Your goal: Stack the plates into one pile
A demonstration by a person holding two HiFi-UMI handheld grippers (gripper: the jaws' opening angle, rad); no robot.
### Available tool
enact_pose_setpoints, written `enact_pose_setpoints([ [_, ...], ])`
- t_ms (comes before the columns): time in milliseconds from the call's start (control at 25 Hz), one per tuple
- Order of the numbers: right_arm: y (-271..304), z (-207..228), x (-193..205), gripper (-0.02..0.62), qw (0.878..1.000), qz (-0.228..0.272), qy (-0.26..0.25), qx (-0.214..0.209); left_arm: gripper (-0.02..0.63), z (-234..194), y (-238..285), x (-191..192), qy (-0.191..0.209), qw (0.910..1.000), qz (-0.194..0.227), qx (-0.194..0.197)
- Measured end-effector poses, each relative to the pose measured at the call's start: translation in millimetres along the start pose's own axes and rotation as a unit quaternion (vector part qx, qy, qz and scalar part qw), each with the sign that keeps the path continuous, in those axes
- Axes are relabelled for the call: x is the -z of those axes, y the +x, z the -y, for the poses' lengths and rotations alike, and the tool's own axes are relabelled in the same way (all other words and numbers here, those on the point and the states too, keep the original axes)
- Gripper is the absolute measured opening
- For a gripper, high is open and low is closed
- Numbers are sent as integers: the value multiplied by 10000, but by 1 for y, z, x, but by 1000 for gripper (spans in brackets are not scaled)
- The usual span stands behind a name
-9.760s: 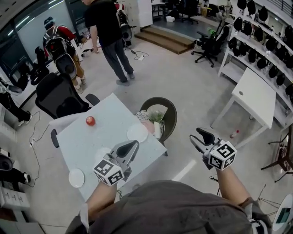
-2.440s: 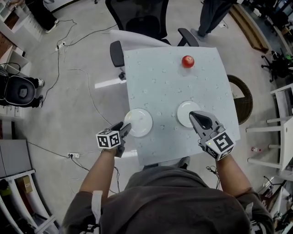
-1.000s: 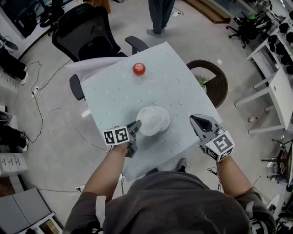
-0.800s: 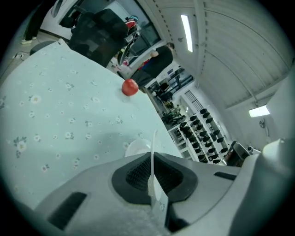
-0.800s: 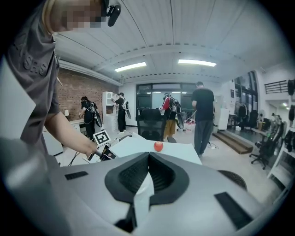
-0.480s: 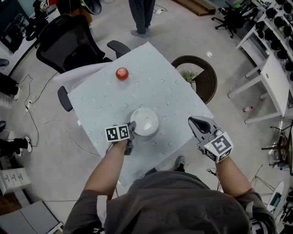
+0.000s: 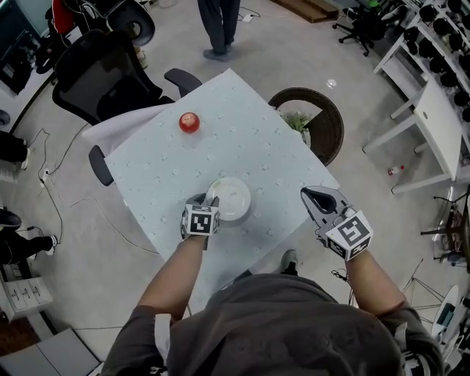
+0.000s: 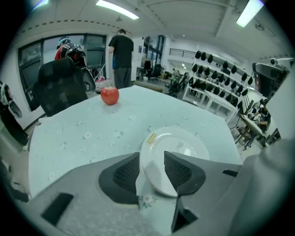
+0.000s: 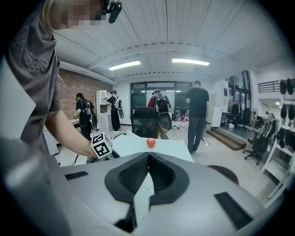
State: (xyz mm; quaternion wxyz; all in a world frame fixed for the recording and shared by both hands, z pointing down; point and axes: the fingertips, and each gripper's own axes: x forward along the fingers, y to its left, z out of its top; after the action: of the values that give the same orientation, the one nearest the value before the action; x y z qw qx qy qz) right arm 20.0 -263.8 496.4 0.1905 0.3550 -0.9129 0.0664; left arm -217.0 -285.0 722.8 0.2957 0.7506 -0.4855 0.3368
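A pile of white plates (image 7: 228, 199) rests near the front of the pale blue flowered table (image 7: 257, 139); the top plate (image 8: 175, 159) carries a small yellow sticker. My left gripper (image 7: 205, 203) is at the pile's left rim, and in the left gripper view (image 8: 152, 159) its jaws are opening with the plate's near edge between them, pads clear of it. My right gripper (image 7: 318, 197) hovers off the table's right front corner, shut and empty (image 9: 148, 156).
A red apple (image 7: 189, 122) sits at the table's far side. A black office chair (image 7: 103, 73) stands beyond the far left corner and a round wicker basket (image 7: 323, 125) beside the right edge. A person (image 7: 217, 22) stands farther back; a white desk (image 7: 433, 139) is to the right.
The left gripper rolled, sank toward the table and opened its jaws, letting go of the top plate, which now lies on the other one. The right gripper stayed shut.
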Motion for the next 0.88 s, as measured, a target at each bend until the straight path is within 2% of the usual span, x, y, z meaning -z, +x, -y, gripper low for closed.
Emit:
enact_pose_setpoints([
  [160, -3, 1, -6, -6, 9999, 73, 13, 82, 160, 2, -19, -15, -114, 9988, 461, 90],
  [360, -13, 7, -15, -6, 9994, 210, 92, 268, 160, 26, -69, -55, -49, 9887, 1369, 614],
  [600, -37, 17, -32, -6, 9969, 461, 199, 608, 125, 66, -137, -118, 357, 9604, 2445, 1285],
  [760, -61, 23, -40, -6, 9948, 619, 248, 772, 102, 93, -178, -153, 685, 9402, 2977, 1506],
  [880, -85, 30, -46, -6, 9936, 712, 267, 839, 81, 118, -208, -174, 774, 9247, 3316, 1703],
])
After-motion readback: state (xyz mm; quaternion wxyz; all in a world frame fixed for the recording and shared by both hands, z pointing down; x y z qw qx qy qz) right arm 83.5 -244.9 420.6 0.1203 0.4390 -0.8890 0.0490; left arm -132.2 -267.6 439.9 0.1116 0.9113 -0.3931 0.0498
